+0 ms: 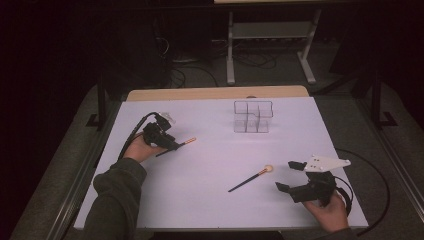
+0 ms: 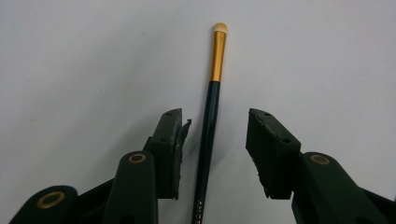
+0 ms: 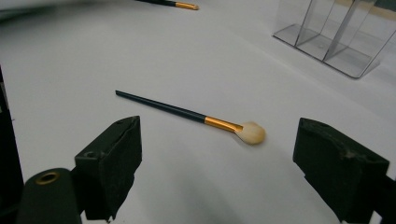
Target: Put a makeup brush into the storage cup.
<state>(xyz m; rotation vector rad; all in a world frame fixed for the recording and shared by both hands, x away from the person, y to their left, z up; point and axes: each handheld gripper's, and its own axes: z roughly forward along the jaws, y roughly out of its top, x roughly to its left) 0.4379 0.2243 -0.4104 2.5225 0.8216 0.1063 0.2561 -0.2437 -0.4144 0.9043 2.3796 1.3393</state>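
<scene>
Left hand-held gripper stands with its jaws spread on either side of the small-tipped makeup brush, gripping nothing. In the left gripper view the brush's dark handle runs up between the two jaws, nearer the one on the view's left, with the gold ferrule and small pale tip pointing straight away from the gripper; its long axis lies along the gripper's line of sight, so a plain closing of the jaws would likely catch the handle. Whether either jaw already touches the handle cannot be told.

Seen from the high view, that brush lies on the white worktop, well to the left of the clear acrylic organiser and nearer the person.

Right hand-held gripper is likewise wide open and empty. The round-headed makeup brush lies ahead of it, crosswise to its line of sight, fluffy head toward the view's right; in the high view it sits just left of that gripper, nearer the person than the organiser. This gripper looks the nearer one for the round-headed brush.
</scene>
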